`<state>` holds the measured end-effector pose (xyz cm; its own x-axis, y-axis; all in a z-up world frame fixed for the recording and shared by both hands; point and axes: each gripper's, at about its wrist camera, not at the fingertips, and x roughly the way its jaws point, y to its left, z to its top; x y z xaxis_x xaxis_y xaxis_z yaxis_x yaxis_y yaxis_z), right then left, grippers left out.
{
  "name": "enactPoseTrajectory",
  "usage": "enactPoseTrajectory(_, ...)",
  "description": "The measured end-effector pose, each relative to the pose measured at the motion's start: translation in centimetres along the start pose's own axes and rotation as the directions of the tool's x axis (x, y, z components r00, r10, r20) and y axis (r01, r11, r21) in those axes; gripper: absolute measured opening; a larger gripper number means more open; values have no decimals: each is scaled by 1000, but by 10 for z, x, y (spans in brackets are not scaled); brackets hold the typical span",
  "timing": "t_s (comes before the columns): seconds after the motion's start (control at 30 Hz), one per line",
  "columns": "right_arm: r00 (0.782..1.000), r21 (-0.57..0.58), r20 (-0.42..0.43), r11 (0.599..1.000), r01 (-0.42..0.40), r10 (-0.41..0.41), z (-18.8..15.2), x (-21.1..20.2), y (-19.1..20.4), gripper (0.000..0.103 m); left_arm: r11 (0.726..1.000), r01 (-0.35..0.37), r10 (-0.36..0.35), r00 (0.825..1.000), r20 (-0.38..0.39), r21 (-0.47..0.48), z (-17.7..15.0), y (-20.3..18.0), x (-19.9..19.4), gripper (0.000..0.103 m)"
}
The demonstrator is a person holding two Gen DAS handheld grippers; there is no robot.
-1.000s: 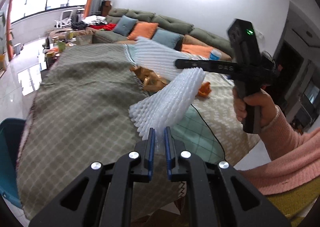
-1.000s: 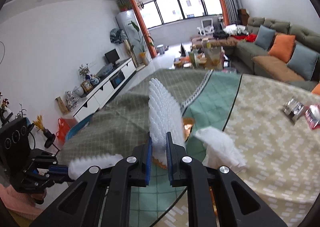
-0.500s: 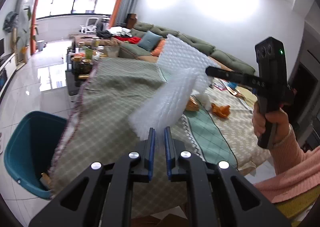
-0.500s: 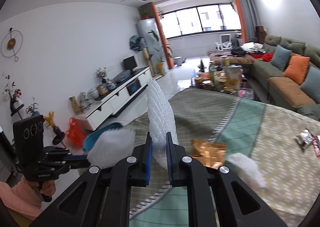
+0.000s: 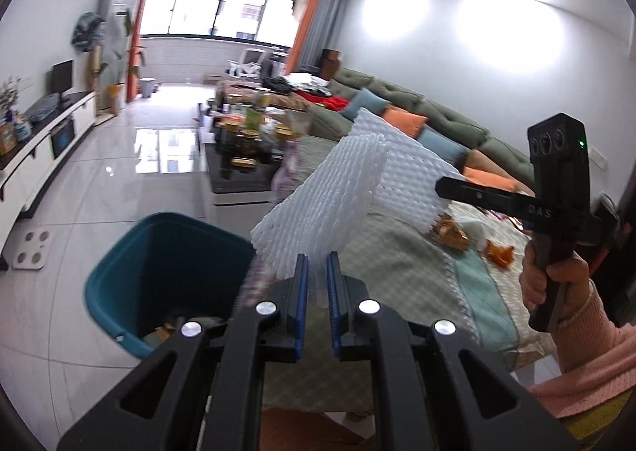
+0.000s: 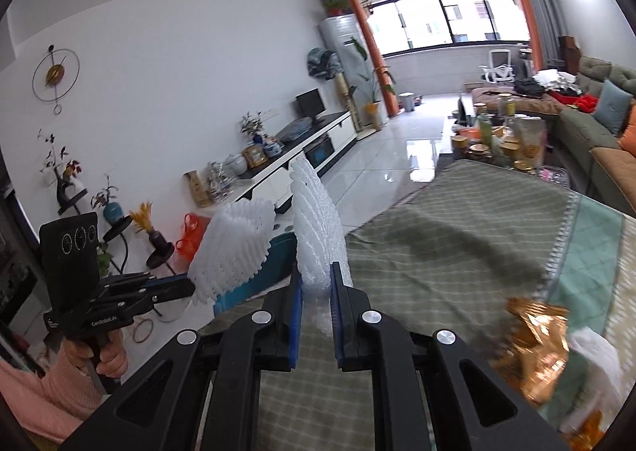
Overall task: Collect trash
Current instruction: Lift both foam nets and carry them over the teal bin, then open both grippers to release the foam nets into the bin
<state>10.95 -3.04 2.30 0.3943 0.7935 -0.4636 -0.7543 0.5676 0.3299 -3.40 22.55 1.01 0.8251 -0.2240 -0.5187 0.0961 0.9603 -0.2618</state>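
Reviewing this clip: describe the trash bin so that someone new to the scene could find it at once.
Start at the table with the green patterned cloth. On the tiled floor beside its near corner stands the bin: an open teal plastic tub with some scraps at the bottom. It is the only teal container on the floor, directly beyond the left claw and the white foam netting it grips.

L claw [image 5: 317, 272] has a foam net [image 5: 318, 212] pinched btwn its tips, net sticking up & fwd. R claw [image 6: 317, 284] likewise, w/ a second foam net [image 6: 314, 228] upright in its grip. In L view, second net sits just behind & right of the first. Bin [image 5: 131, 264] stands on floor, left of bench [image 5: 417, 268] edge, below-left of L net; scraps in bin bottom. On bench, right side: crumpled wrapper [image 6: 536, 347]. Sofa [image 5: 437, 117] behind bench.
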Motion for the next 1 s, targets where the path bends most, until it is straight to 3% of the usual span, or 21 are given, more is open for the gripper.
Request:
enactPoseTrajectory(0.6,988,-57,-130,994,-92,84,14,91,42,13,975,-119,113,993,-44,-188,-15,79,7,11)
enactPoseTrajectory(1.0,963,-56,-258,993,-99,82,8,144,53,13,943,-172,151,984,-92,-286,-29,118,15,11)
